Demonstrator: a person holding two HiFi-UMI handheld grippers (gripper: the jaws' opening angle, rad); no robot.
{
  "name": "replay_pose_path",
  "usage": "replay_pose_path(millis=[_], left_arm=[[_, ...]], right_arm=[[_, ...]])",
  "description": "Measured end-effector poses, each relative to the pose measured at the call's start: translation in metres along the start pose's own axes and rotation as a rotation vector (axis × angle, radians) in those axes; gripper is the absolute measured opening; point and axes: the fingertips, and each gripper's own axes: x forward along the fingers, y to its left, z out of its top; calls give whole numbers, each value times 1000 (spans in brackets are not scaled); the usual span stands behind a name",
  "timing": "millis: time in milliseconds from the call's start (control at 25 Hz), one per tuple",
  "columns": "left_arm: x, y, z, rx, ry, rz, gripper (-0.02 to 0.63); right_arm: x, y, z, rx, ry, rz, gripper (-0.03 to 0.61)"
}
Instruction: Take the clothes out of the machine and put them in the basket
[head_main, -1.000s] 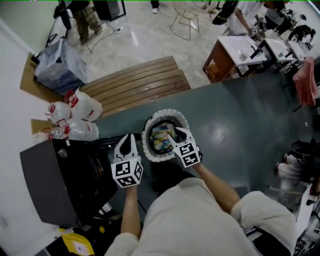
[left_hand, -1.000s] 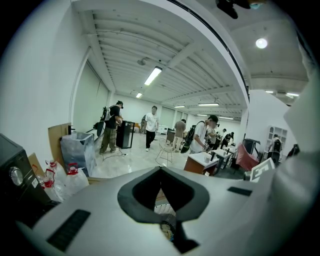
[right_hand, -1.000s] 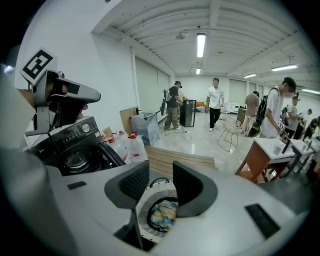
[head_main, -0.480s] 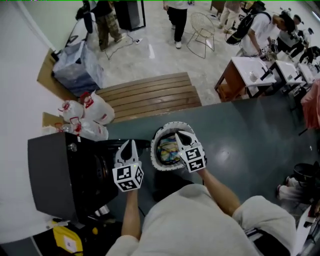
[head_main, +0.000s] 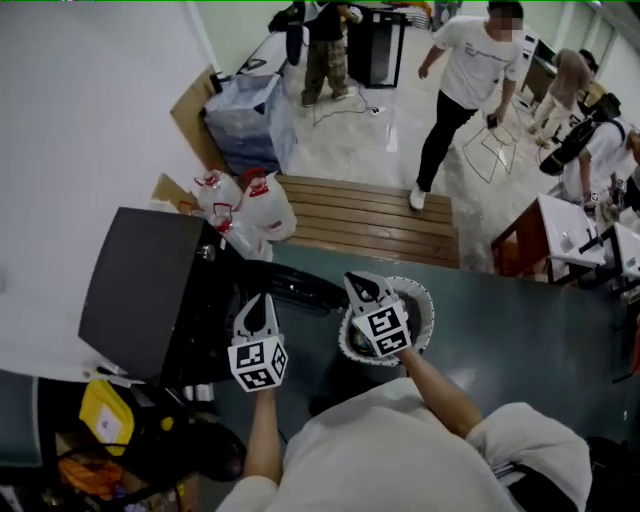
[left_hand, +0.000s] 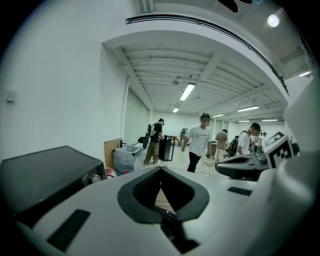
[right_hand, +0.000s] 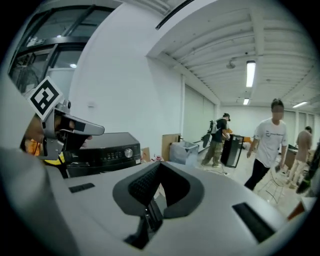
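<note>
The black washing machine (head_main: 150, 290) stands at the left, and its drum opening is hidden from me. The white woven basket (head_main: 425, 312) sits on the dark floor to its right. My right gripper (head_main: 360, 283) hangs over the basket's left rim, shut with nothing in it, and covers most of the inside, so I see no clothes. My left gripper (head_main: 262, 300) is shut and empty, raised in front of the machine's right edge. In the left gripper view the jaw tips (left_hand: 160, 169) meet, with the machine (left_hand: 45, 175) at the left. The right gripper view shows the machine's control panel (right_hand: 107, 150).
A slatted wooden bench (head_main: 370, 215) lies beyond the basket. White plastic bags (head_main: 240, 205) and a grey bin (head_main: 250, 115) sit behind the machine. A person (head_main: 460, 80) walks across the far floor. Tables (head_main: 580, 240) stand at the right; yellow clutter (head_main: 105, 420) lies lower left.
The right gripper's jaws have closed and it has lifted out of the basket, leaving the coloured clothes there. Both grippers rose and levelled out. The head view swung up.
</note>
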Motion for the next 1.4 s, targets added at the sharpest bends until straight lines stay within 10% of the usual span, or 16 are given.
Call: replay_pose_path(millis=[880, 1400], left_arm=[[-254, 191, -46, -164, -127, 680, 18], [-325, 215, -59, -202, -141, 838, 18]], right_arm=[[70, 295, 87, -206, -146, 642, 21], [69, 368, 99, -248, -163, 788, 21]])
